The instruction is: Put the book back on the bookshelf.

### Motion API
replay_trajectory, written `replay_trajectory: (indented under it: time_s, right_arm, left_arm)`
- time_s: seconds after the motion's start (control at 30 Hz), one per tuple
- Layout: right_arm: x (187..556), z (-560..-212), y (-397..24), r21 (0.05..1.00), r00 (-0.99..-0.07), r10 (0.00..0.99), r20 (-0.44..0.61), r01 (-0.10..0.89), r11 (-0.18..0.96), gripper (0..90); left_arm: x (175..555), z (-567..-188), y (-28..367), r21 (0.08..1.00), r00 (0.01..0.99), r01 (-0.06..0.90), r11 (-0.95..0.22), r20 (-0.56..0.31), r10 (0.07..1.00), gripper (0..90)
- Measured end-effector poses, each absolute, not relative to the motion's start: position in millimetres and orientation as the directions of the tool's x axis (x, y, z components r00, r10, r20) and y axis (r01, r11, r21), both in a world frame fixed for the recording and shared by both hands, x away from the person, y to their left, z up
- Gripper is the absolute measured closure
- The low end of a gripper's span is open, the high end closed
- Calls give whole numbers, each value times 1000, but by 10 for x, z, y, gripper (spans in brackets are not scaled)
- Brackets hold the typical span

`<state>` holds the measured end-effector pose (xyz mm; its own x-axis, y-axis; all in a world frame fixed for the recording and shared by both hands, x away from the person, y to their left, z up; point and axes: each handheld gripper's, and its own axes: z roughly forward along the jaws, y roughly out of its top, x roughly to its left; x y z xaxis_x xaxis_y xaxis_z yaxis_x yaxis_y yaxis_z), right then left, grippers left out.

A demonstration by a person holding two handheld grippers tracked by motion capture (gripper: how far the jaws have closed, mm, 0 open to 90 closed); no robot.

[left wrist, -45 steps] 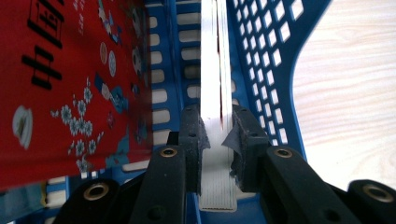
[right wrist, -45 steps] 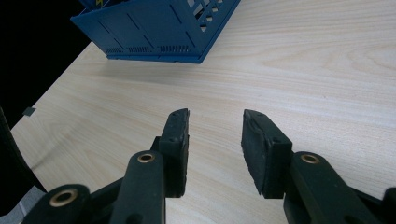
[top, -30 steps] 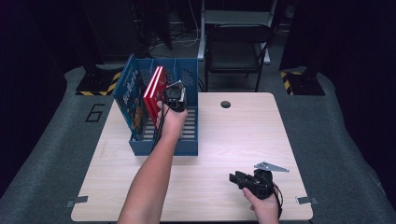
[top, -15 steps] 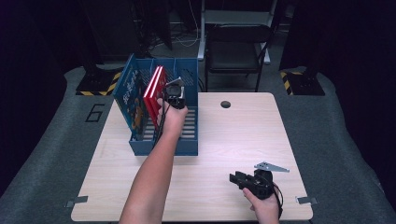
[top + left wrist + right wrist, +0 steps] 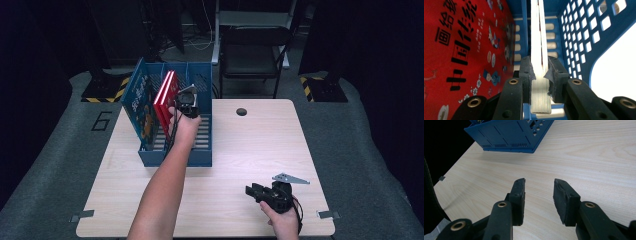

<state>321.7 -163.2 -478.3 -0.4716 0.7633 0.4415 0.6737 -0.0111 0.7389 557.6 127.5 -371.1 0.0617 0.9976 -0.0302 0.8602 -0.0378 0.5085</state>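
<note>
dark room all round, black drapes, grey carpet, a folding chair [image 5: 252, 50] behind the far edge. pale wood bench [image 5: 250, 145] in the middle, with a round cable hole [image 5: 242, 111] near its far side.

item 1: blue crate [image 5: 202, 150], slatted floor, pierced walls, divided into slots, standing on the left half of the bench. a large red book [image 5: 161, 100] with black characters stands upright in it, near the crate's left wall.

item 2: left claw [image 5: 540, 72], my left arm reaching into the crate from above. its jaws are drawn in close on the page edge of a thin book [image 5: 540, 50], one pad on each side, touching the covers. this thin book stands upright in the slot just beside the red one, with the pierced blue wall on its other side.

item 3: right claw [image 5: 539, 197], low over the near right part of the bench, well apart from the crate. jaws stand at a middling gap, nothing between the pads, bare wood beneath them.
</note>
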Motion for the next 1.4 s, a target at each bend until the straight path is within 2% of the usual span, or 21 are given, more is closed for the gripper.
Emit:
replay_trajectory:
  time_s: [0.23, 0.73, 1.23, 1.4]
  right_arm:
    - [3217, -4786, -1629, 735, -471, 762, 444, 678, -8, 615]
    - [3229, -4793, -1629, 737, -471, 764, 440, 676, -8, 615]
    - [3234, -4802, -1616, 734, -469, 766, 440, 679, -6, 615]
    - [3238, -4805, -1614, 733, -470, 765, 439, 680, -3, 615]
  left_arm:
    - [5575, -3799, 1284, 477, 65, 878, -36, -43, 997, 744]
    - [5558, -3809, 1291, 484, 82, 874, -45, -55, 995, 688]
    - [5531, -3756, 1327, 499, 101, 865, -50, -76, 992, 550]
    - [5490, -3701, 1311, 511, 101, 858, -46, -80, 992, 535]
